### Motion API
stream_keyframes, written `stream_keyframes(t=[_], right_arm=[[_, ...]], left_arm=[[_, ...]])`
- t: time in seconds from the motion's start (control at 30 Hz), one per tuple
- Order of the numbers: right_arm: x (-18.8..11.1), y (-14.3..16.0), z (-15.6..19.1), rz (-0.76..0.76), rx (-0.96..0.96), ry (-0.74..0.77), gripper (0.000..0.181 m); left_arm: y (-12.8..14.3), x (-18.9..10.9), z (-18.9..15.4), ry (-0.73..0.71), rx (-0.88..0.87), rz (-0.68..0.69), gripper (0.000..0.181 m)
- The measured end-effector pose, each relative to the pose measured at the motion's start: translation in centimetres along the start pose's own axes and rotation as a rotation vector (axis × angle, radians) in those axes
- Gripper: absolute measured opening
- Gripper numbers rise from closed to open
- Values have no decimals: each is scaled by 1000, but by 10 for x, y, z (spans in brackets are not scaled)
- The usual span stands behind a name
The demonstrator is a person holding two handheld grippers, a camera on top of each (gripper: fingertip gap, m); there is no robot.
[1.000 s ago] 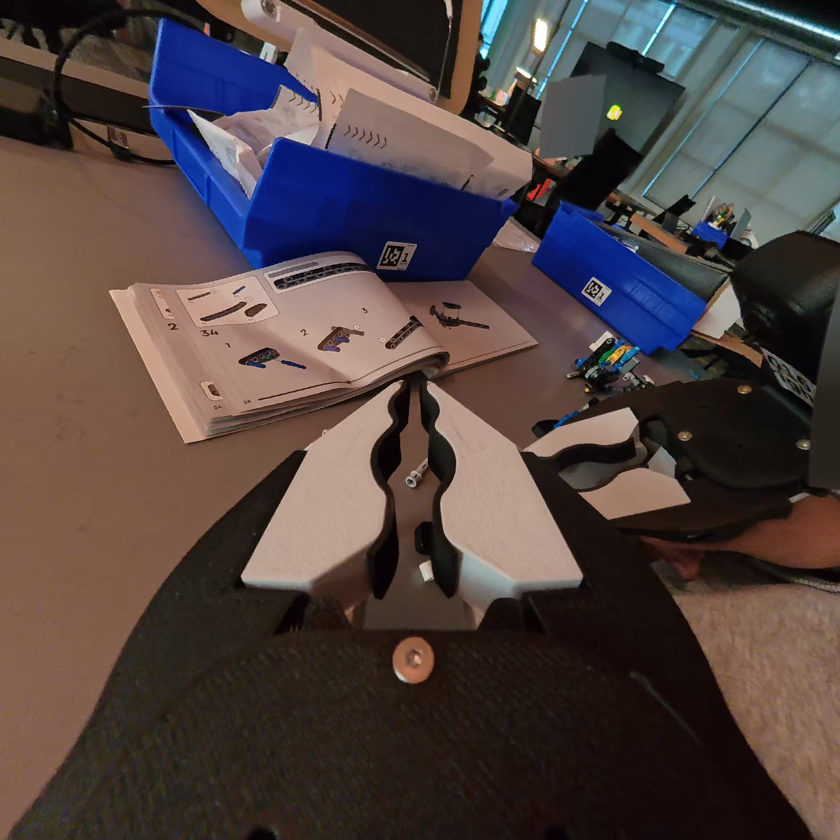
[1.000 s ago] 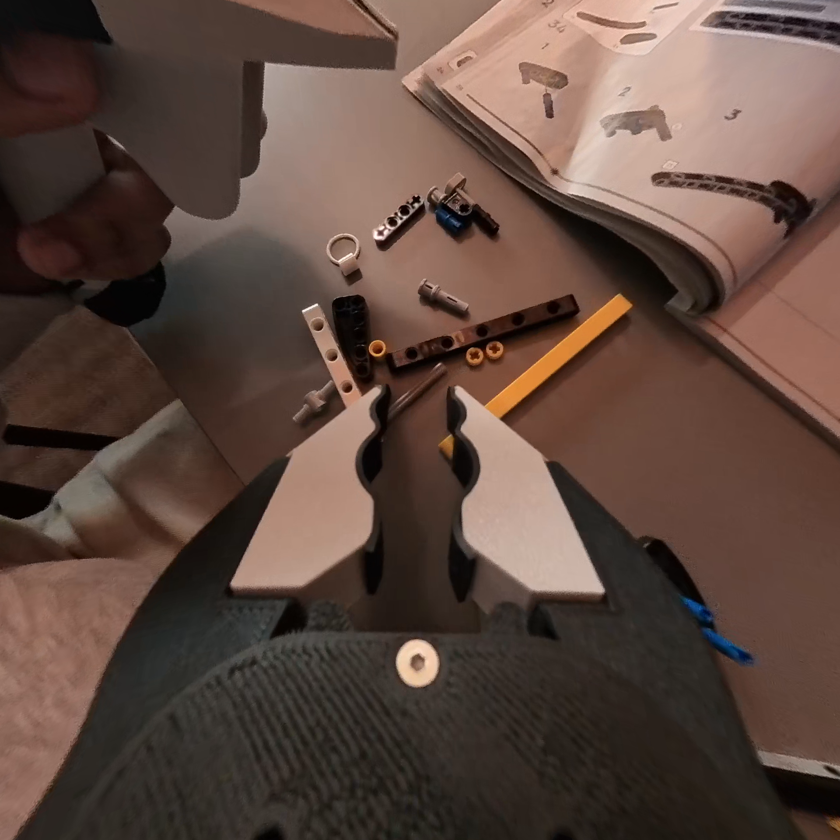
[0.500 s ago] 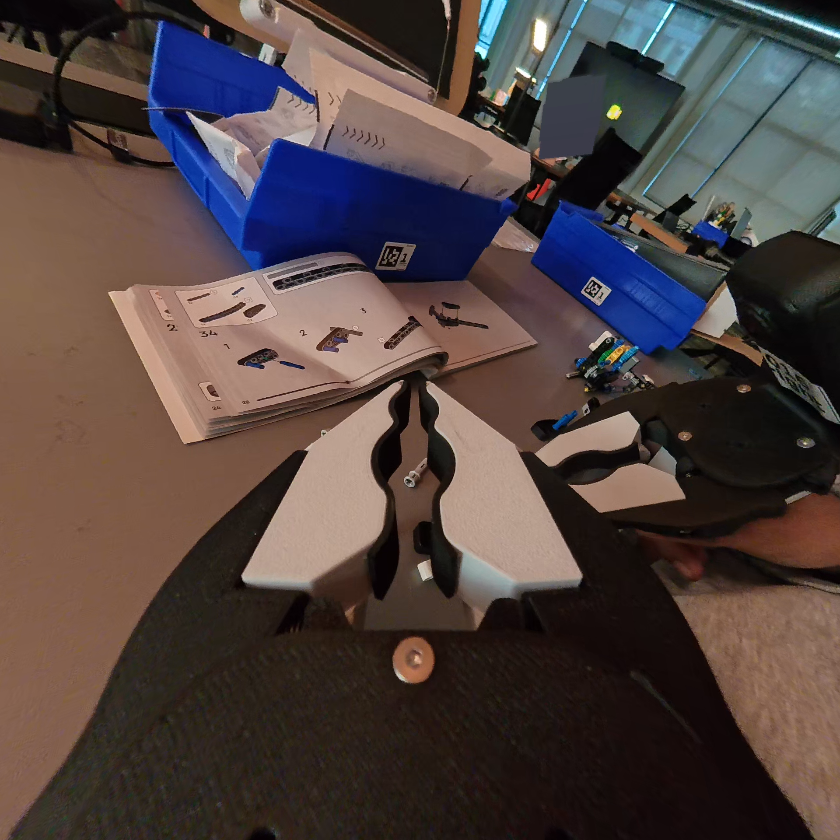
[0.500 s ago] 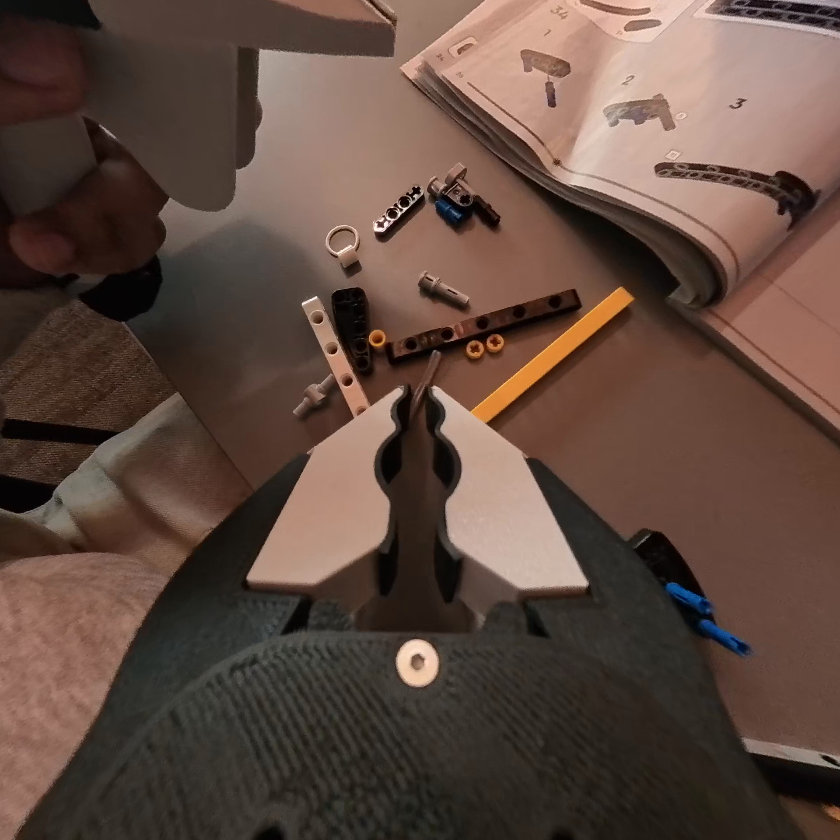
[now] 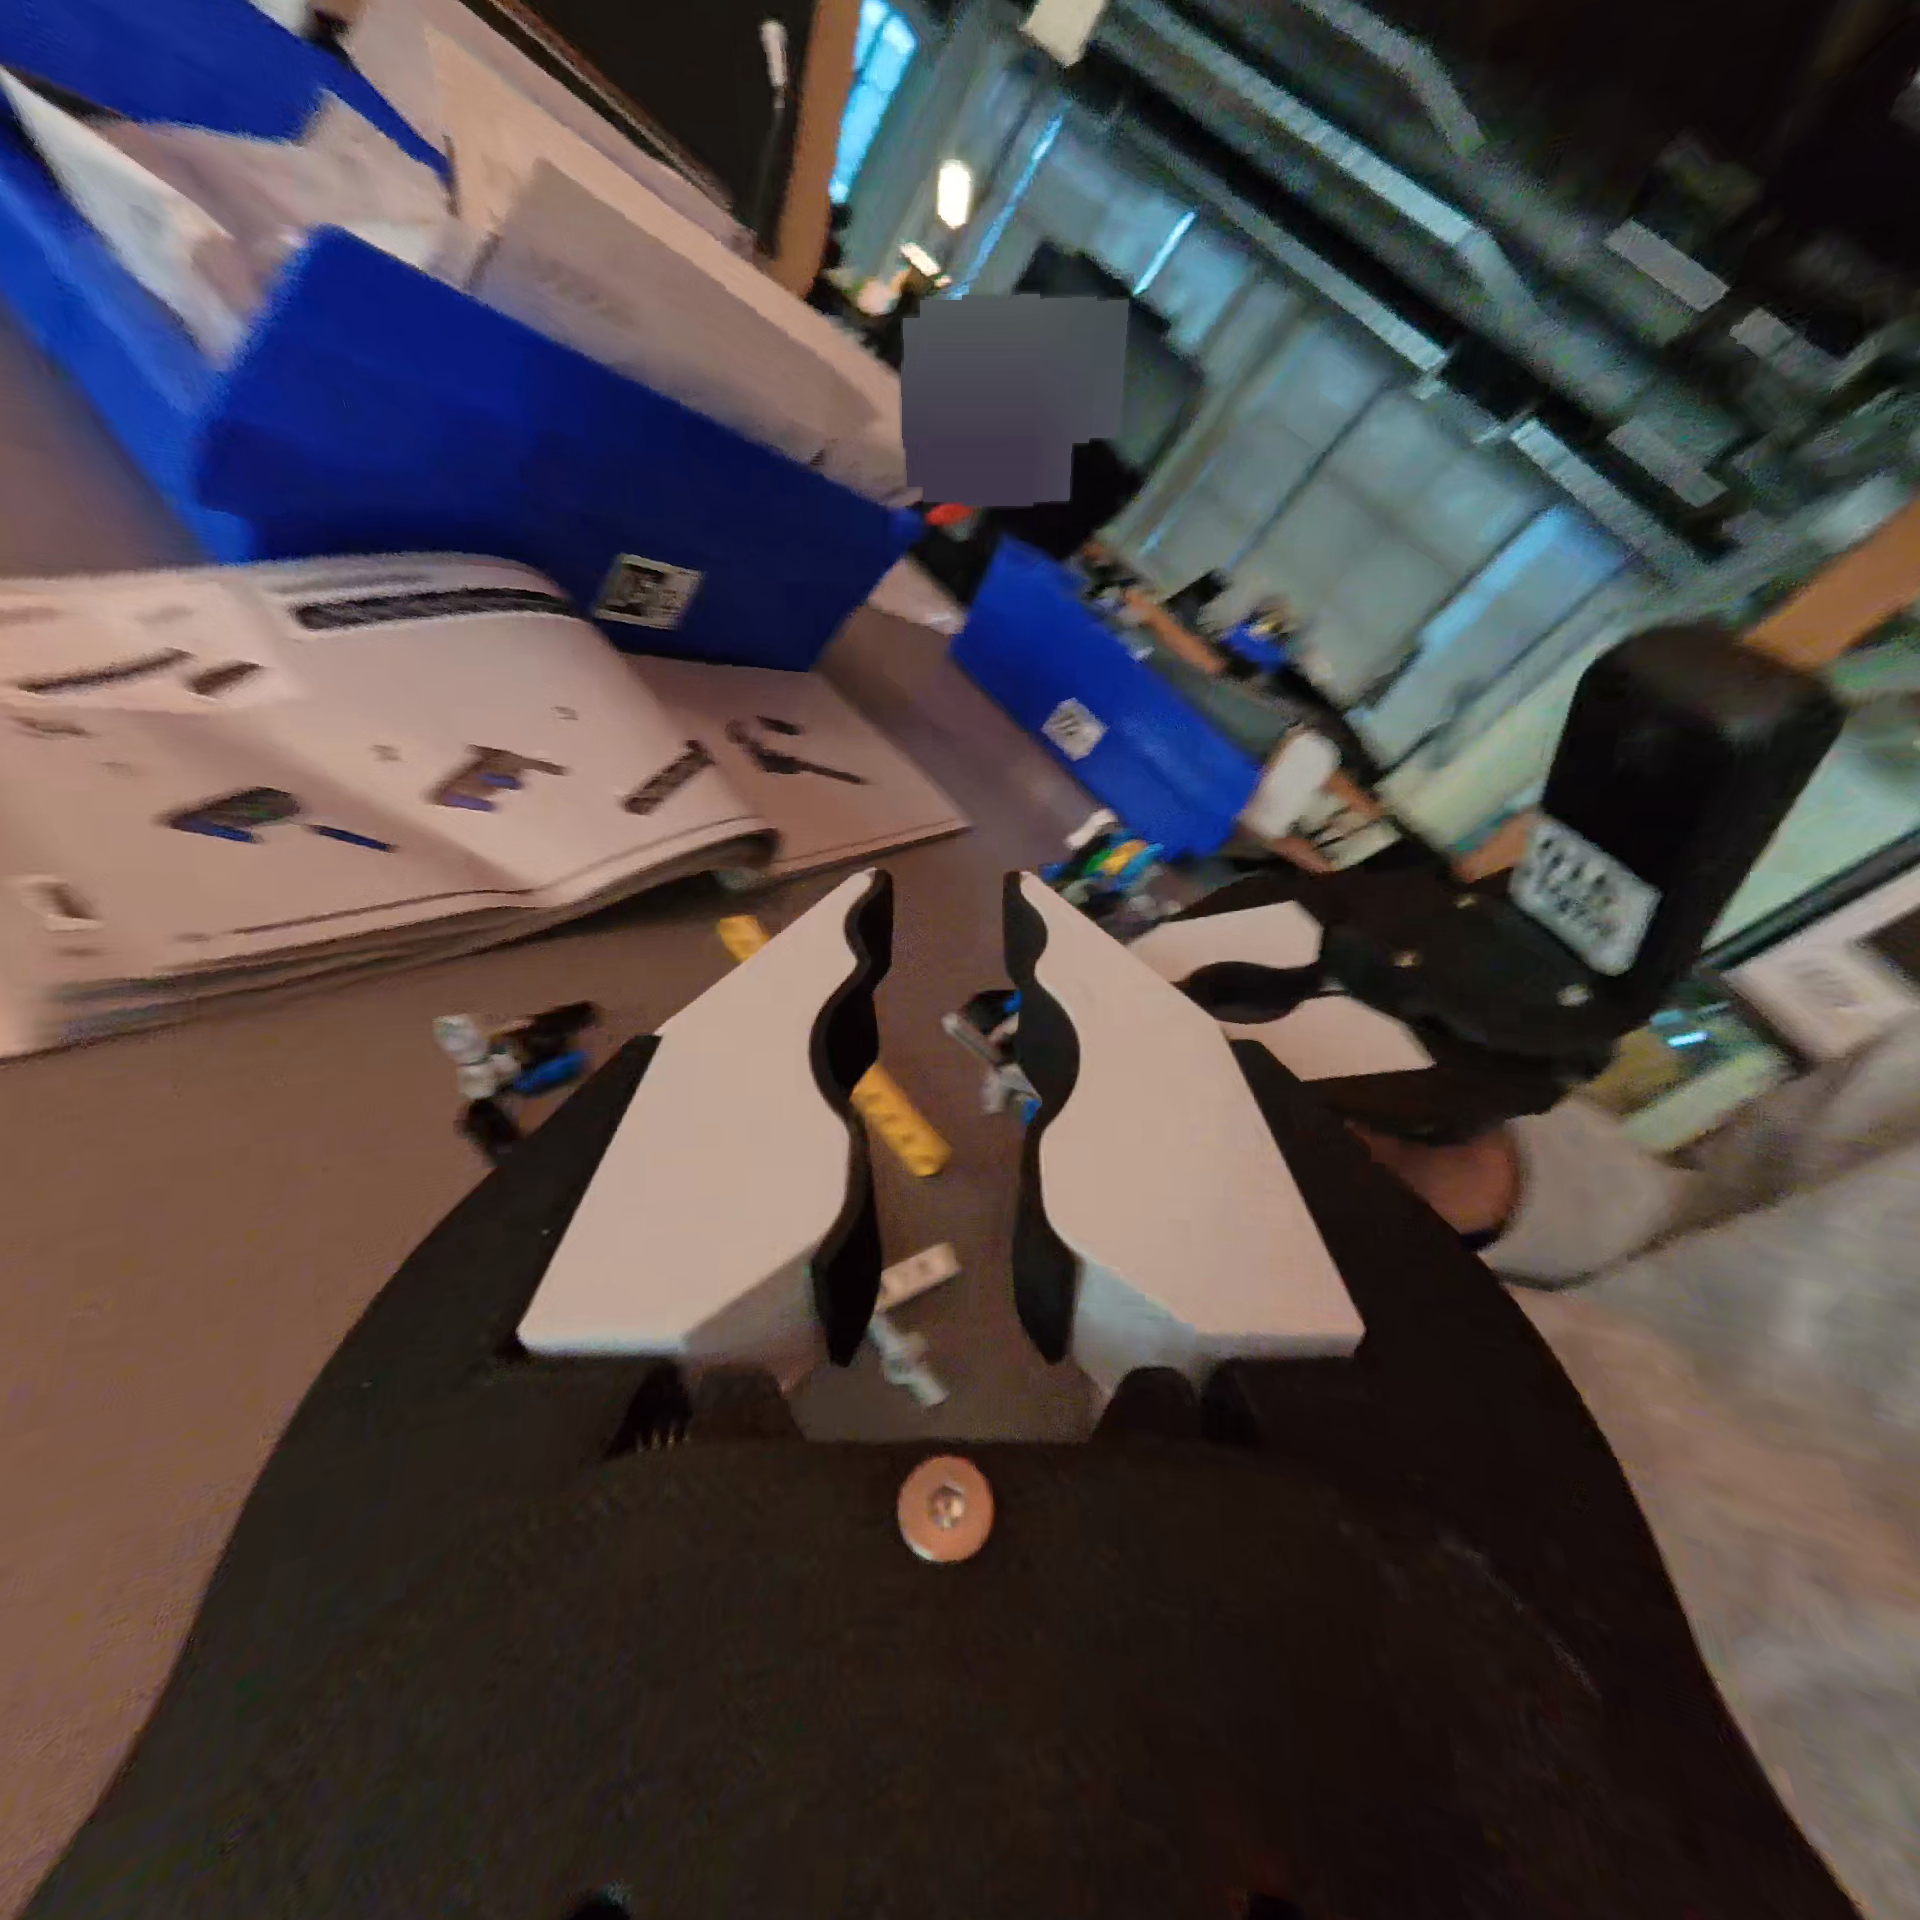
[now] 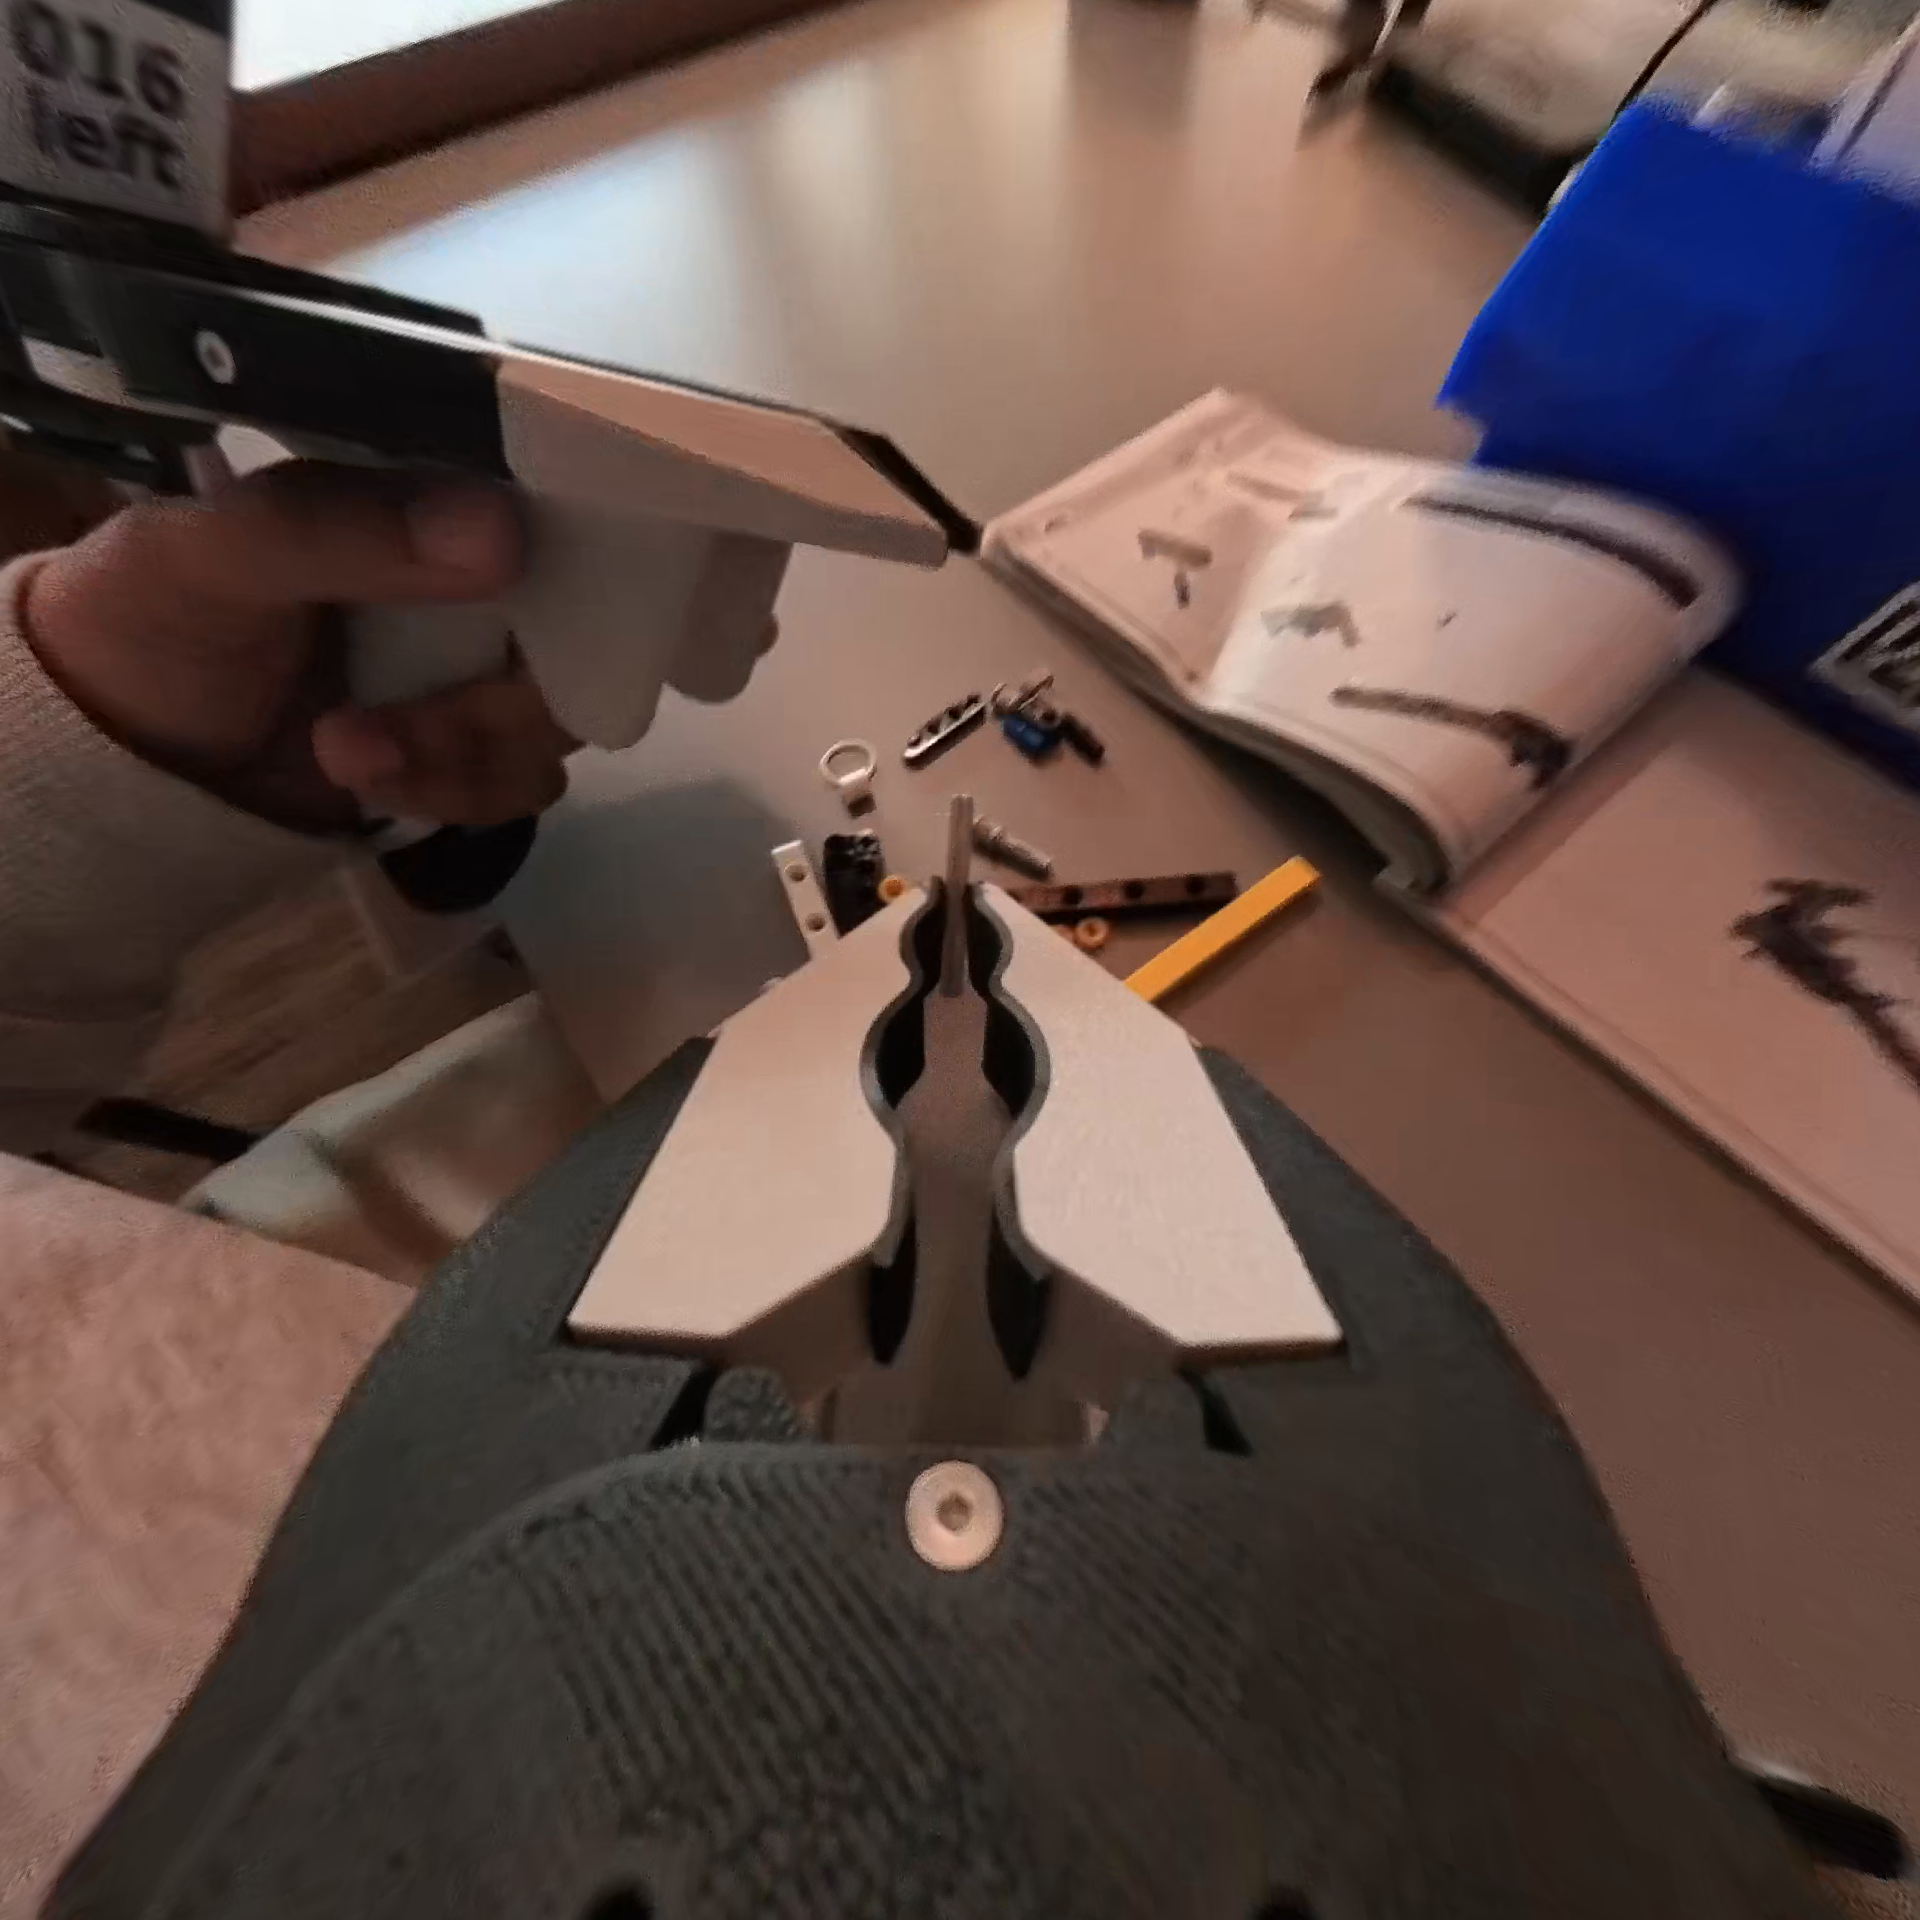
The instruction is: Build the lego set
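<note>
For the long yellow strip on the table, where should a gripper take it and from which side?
Take the yellow strip near its far end, which lies clear of the other parts, coming from above with the fingers across its narrow width. It lies flat and thin, so an end-on approach would likely slip. The right gripper already holds a grey axle.

We see the open paper instruction booklet (image 6: 1382, 665) lying on the flat grey desk (image 6: 935, 270), with the big blue plastic bin (image 6: 1704, 343) behind it. Before the booklet's spine lie the long yellow beam (image 6: 1226, 925), the long black holed beam (image 6: 1132, 891) and the small white ring piece (image 6: 847, 769), close together.
</note>
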State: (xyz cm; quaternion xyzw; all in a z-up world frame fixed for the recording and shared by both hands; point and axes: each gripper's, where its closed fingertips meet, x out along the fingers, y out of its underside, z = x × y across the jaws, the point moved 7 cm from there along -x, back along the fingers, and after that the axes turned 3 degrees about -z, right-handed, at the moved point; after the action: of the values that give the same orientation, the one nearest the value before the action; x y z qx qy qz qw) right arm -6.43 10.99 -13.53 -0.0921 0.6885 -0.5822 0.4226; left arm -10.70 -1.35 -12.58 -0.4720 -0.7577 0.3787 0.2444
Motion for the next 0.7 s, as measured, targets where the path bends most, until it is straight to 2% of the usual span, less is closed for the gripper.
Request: stream_keyframes(t=[0.1, 0.27, 0.43, 0.53, 0.7], right_arm=[[-11, -6, -3, -102, -128, 77, 2], [-21, -16, 4, -218, -209, 82, 2], [-23, -15, 5, -238, -216, 67, 2], [-25, -16, 6, -260, -217, 60, 2], [-26, -17, 6, -267, -224, 61, 2]], left_arm=[[3, 4, -5, 95, -118, -6, 24], [14, 14, -14, 176, -194, 64, 23], [18, 20, -20, 235, -244, 72, 15], [18, 20, -21, 241, -243, 66, 1], [18, 20, -21, 259, -264, 61, 1]])
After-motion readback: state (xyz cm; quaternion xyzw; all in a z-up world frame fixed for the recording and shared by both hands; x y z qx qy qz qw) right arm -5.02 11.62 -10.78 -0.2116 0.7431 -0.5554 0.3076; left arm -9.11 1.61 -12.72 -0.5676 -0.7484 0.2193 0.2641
